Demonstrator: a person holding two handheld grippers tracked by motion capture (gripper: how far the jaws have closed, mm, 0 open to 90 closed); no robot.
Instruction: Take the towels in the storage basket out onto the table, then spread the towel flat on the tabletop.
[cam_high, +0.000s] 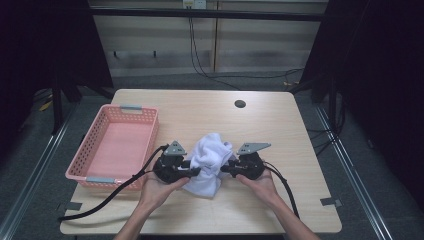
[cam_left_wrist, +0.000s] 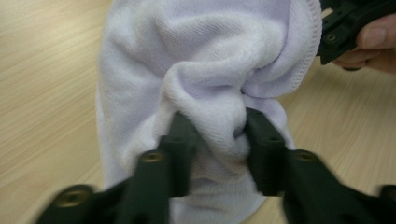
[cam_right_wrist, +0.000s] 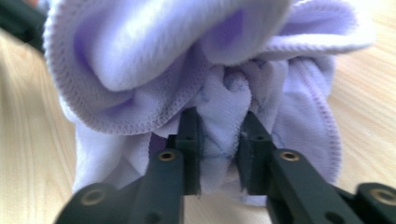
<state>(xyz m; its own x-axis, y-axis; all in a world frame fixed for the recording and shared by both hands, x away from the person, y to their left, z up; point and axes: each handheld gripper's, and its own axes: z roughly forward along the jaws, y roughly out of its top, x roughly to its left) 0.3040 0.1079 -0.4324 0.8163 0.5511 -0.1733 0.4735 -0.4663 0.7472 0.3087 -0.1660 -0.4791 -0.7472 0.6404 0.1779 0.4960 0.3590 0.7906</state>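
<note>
A pale wood desk (cam_high: 280, 125) with a dark hole (cam_high: 240, 104) stands on grey floor (cam_high: 380, 170), cables (cam_high: 200, 55) trailing behind. A pink basket (cam_high: 145, 145) sits at left. At centre, the left claw (cam_high: 196, 172) and right claw (cam_high: 223, 169) each pinch a bunched white cloth (cam_high: 210, 157).

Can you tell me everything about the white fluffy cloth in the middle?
The white cloth looks like a soft terry towel with a stitched hem along its edges. It is crumpled into a loose bundle, not folded flat, and sits near the middle of the wooden table, right of the pink basket. The left gripper pinches a bunch of it between its jaws, and the right gripper pinches another bunch from the opposite side.
</note>
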